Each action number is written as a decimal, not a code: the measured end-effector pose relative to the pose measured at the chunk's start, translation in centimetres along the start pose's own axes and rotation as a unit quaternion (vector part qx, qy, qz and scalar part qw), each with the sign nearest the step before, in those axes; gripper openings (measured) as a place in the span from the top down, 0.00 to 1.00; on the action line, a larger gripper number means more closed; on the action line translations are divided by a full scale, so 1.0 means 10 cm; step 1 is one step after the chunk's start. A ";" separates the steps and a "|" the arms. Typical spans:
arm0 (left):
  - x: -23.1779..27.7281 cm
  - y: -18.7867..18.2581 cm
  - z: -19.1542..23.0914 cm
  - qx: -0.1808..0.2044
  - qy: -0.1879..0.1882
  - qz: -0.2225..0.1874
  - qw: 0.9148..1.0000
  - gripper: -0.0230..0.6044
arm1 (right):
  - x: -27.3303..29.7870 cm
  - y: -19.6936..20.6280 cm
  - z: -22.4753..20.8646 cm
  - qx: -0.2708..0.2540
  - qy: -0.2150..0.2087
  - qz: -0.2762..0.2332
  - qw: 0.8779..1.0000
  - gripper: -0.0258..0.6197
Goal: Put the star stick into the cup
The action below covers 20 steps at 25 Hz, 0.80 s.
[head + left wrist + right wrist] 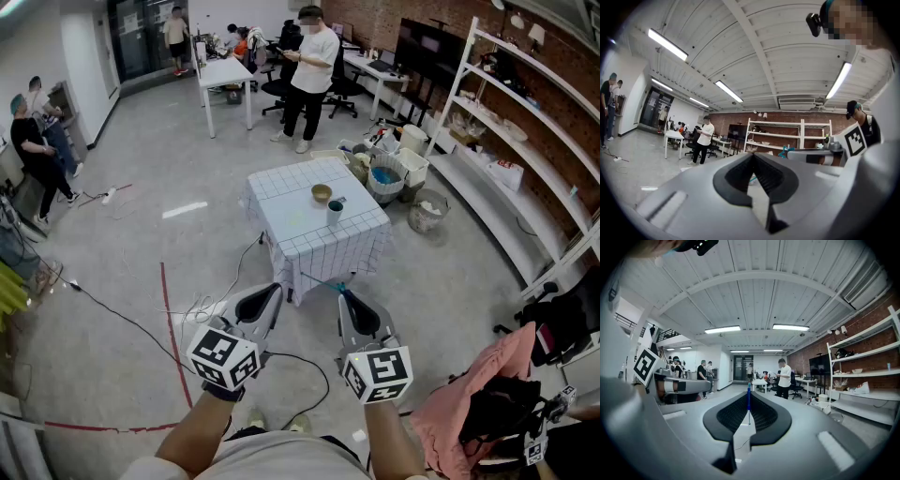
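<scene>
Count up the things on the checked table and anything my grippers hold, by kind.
bowl: 1
cup: 1
star stick, clamped in the right gripper: 1
Total: 3

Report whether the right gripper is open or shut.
Shut on the star stick: the right gripper view shows the right gripper closed around its thin blue shaft.
</scene>
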<state>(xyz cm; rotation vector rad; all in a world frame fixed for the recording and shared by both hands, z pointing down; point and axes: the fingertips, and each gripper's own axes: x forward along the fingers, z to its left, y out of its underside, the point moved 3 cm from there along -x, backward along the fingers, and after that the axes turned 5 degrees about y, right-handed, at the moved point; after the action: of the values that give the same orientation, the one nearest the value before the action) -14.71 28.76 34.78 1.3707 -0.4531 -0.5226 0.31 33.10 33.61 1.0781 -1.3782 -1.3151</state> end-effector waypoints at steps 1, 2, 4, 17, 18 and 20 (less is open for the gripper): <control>0.01 0.01 -0.03 0.000 0.000 0.000 1.000 0.95 | -0.02 0.00 -0.02 0.000 0.000 0.000 1.000 0.92; 0.03 0.02 -0.06 0.001 0.000 0.000 1.000 0.95 | -0.04 0.01 -0.05 0.000 0.000 -0.001 1.000 0.92; 0.06 0.04 -0.11 0.001 0.000 0.000 1.000 0.95 | -0.08 0.01 -0.09 0.000 -0.001 -0.002 1.000 0.92; 0.17 0.15 -0.25 0.008 -0.008 0.004 1.000 0.95 | -0.24 0.08 -0.35 0.029 -0.006 -0.017 0.999 0.91; 0.20 0.15 -0.26 0.009 -0.009 0.004 1.000 0.95 | -0.24 0.08 -0.38 0.030 -0.005 -0.018 0.999 0.92; 0.25 0.14 -0.28 0.010 -0.010 0.006 1.000 0.95 | -0.25 0.08 -0.46 0.034 -0.003 -0.019 0.999 0.92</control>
<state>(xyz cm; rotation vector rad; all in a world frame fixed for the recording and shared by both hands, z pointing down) -10.92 29.61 35.74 1.3830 -0.4845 -0.5237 5.33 34.64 34.35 1.1506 -1.4220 -1.3080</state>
